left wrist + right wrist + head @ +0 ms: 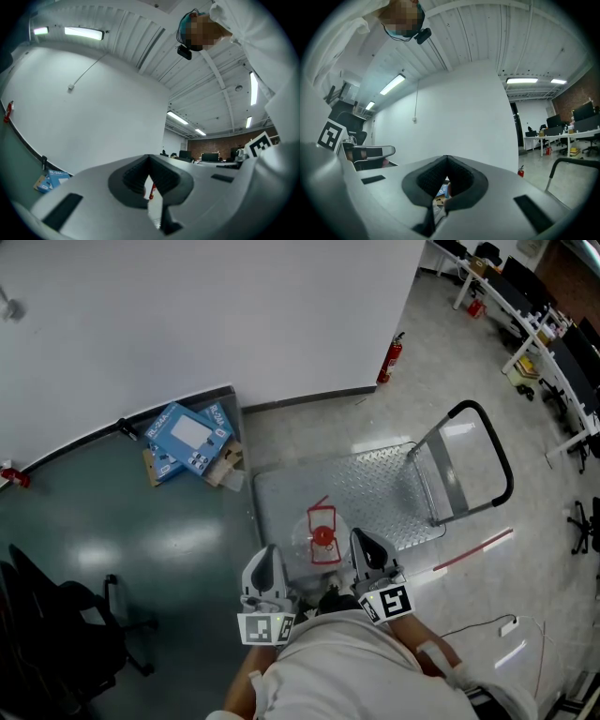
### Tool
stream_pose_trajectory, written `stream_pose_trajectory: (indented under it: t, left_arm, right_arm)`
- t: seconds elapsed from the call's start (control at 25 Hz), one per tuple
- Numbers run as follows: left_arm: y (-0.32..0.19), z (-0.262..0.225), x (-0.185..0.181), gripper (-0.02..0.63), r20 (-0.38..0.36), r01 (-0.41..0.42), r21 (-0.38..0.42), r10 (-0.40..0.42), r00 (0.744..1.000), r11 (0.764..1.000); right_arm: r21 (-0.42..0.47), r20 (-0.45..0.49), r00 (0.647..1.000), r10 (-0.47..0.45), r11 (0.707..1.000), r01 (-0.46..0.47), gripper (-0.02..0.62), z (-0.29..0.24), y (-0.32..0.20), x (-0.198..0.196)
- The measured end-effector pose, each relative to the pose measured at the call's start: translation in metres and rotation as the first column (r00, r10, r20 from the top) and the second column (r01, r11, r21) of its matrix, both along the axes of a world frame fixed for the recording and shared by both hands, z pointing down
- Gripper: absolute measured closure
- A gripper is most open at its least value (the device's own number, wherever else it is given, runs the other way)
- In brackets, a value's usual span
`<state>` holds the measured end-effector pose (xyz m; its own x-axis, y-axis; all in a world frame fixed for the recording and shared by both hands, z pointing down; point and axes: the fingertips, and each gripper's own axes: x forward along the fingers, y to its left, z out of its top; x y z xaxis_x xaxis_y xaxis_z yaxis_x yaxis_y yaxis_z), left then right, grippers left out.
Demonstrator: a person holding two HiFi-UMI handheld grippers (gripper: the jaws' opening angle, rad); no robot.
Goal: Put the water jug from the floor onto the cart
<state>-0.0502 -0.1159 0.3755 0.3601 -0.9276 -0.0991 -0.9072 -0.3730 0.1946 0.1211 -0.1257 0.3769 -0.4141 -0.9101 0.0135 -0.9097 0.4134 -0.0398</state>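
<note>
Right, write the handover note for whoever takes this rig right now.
Left tool: jaws shut, nothing between them, at the jug's left side.
Right tool: jaws shut, empty, at the jug's right side.
Jug: clear, red cap up, between the two tools, over the near edge of the cart deck. The head view does not show whether it rests on the deck or is squeezed between the tools.
Done: the jug is at the cart, not out on the floor.
Left: check it sits fully on the deck, probably nudge it further in, then draw both tools away.
</note>
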Motion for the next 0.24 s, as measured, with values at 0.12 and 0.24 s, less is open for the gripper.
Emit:
stream_pose_trajectory:
  t: [0.12, 0.24]
  left_arm:
    - [-0.0013, -0.0004, -0.0003, 0.603, 0.002, -0.002, 0.003, 0.002, 1.000, 1.000]
    - [-0.0035, -0.0001, -0.0013, 0.603, 0.005, -0.006, 0.004, 0.006, 1.000, 1.000]
  right_arm:
    - [0.001, 0.002, 1.000, -0.001, 1.000, 0.001, 0.583, -0.0005, -0.0014, -0.0011]
    - [-0.001, 0.003, 1.000, -0.001, 1.000, 0.001, 0.583, 0.0006, -0.0043, -0.0031]
